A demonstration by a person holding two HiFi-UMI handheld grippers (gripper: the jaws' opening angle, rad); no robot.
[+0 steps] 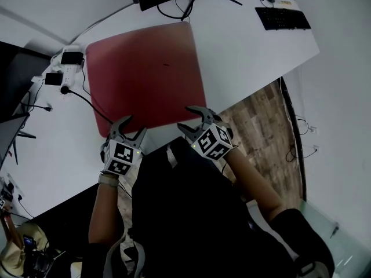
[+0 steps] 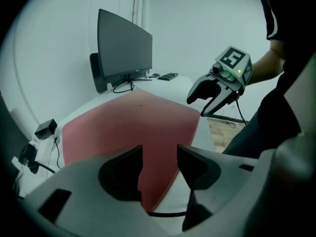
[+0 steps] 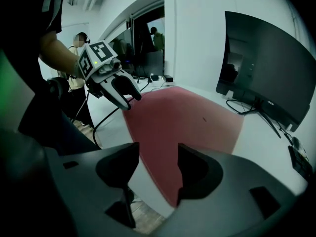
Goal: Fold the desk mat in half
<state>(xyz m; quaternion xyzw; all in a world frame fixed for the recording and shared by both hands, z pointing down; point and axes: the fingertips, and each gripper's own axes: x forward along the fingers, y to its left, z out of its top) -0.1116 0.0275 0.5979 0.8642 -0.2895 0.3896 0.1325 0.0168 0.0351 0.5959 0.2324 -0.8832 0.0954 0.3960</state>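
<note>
While my left gripper [image 1: 133, 126] and right gripper [image 1: 186, 118] hold nothing, jaws parted, the desk mat [image 1: 145, 74] lies just ahead, near edge running between them.

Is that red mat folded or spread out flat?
Flat: the red mat lies smooth on the white desk, no flap lifted. Whether it is already doubled over, I cannot tell.

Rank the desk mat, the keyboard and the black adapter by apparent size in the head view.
Largest: desk mat, by far.
Then: keyboard.
Smallest: black adapter.
The keyboard lies farther from the camera, so it looks smaller than it is.
</note>
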